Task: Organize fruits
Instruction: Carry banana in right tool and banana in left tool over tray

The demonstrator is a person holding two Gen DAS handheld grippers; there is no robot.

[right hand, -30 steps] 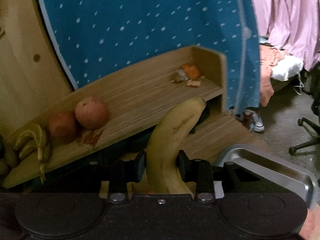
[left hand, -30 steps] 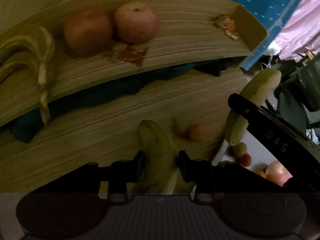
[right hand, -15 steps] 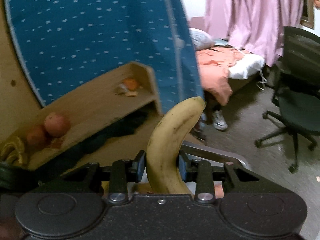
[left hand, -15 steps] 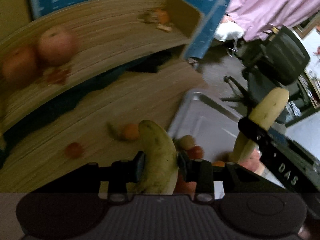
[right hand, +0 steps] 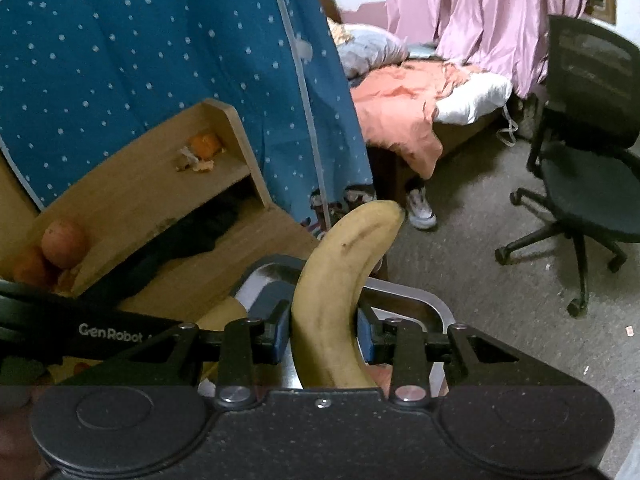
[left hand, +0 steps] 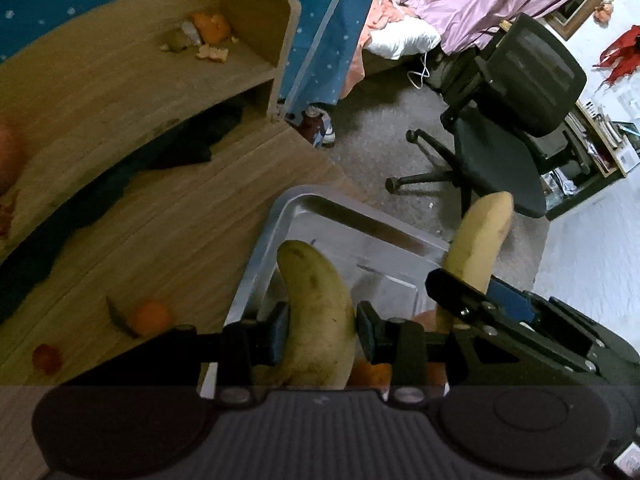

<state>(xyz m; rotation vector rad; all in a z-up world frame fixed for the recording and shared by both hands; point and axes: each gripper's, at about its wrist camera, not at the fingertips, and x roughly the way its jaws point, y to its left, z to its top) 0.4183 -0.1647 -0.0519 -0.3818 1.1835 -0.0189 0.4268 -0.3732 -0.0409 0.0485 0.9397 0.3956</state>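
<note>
My left gripper (left hand: 320, 332) is shut on a yellow banana (left hand: 320, 304) whose tip sticks up over the near corner of a metal tray (left hand: 260, 256). Just to its right, my right gripper (left hand: 456, 296) holds a second banana (left hand: 480, 240) above the same tray. In the right wrist view that gripper (right hand: 324, 332) is shut on its banana (right hand: 344, 276), with the tray rim (right hand: 420, 300) below it. The left banana (right hand: 222, 314) shows at lower left. Orange fruit (left hand: 368, 372) lies in the tray, mostly hidden under the fingers.
A small orange fruit (left hand: 152, 316) and a red one (left hand: 47, 358) lie on the wooden desk (left hand: 160, 220). The shelf above holds orange peel (left hand: 212, 28) and apples (right hand: 64, 244). A black office chair (left hand: 512, 120) and a bed (right hand: 400, 92) are to the right.
Both grippers have swung right, away from the shelf with the apples, and now sit over the metal tray. Each still holds its banana.
</note>
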